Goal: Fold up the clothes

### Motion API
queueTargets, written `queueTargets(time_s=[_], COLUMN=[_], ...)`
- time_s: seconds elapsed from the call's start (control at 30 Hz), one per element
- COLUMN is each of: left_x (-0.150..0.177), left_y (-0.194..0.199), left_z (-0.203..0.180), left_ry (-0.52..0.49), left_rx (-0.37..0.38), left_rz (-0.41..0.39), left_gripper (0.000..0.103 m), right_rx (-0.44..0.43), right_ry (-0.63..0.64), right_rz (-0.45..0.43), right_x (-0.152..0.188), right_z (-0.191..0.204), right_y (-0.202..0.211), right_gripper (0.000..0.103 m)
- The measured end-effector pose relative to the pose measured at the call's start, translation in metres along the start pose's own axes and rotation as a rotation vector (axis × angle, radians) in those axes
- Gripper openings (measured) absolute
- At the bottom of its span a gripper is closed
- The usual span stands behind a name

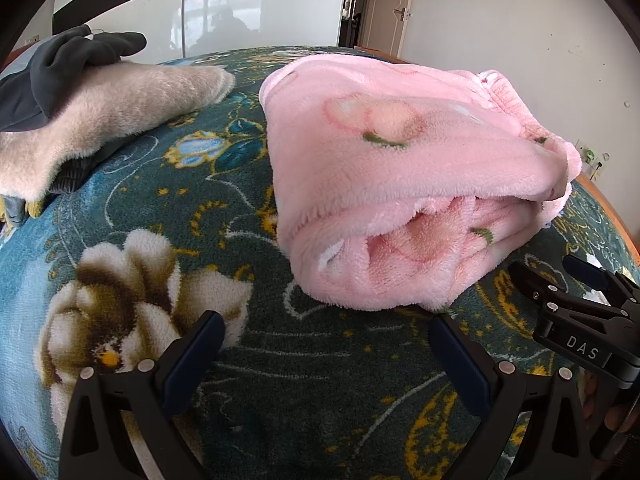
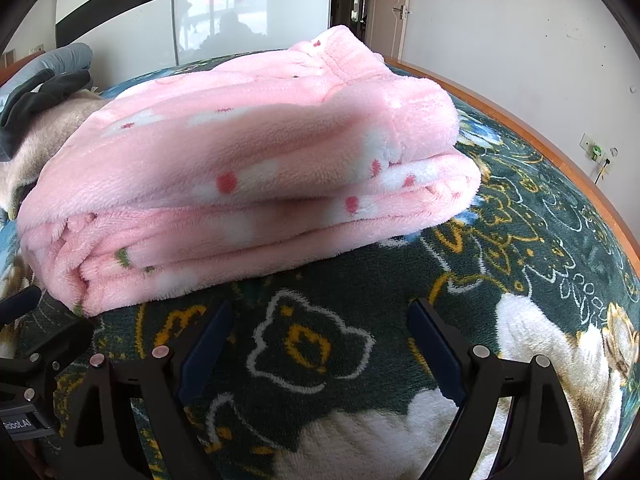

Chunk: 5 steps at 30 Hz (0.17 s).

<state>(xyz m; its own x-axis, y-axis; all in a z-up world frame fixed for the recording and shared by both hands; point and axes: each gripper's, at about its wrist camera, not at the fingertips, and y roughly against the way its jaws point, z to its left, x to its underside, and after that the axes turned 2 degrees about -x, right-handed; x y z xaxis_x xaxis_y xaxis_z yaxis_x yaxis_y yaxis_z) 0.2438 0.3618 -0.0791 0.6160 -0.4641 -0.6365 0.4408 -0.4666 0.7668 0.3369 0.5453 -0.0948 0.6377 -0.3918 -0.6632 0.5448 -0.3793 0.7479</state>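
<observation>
A pink fleece garment [image 1: 392, 184] with a flower print lies folded in several layers on the bed; it also fills the middle of the right wrist view [image 2: 248, 176]. My left gripper [image 1: 326, 334] is open and empty, just in front of the garment's near left corner. My right gripper [image 2: 320, 322] is open and empty, just in front of the garment's long folded edge. The right gripper also shows at the right edge of the left wrist view [image 1: 576, 300]. The left gripper's tip shows at the left edge of the right wrist view [image 2: 24, 304].
The bed is covered by a dark green floral blanket [image 1: 168, 208]. A beige fluffy garment [image 1: 108, 120] with a dark grey garment [image 1: 60, 68] on top lies at the far left. A wooden bed edge [image 2: 540, 136] and white wall run along the right.
</observation>
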Motion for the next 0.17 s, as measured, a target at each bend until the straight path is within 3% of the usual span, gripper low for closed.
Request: queueTargets(time_s=[0.17], left_x=[-0.0002], left_y=[-0.0053], left_z=[0.0038], left_ry=[-0.003], left_rx=[-0.002], left_rz=[-0.001], left_gripper=[0.103], right_rx=[0.003], right_ry=[0.002], right_rz=[-0.001], right_x=[-0.0010], right_z=[0.0020], right_y=[-0.0015], right_gripper=[0.090])
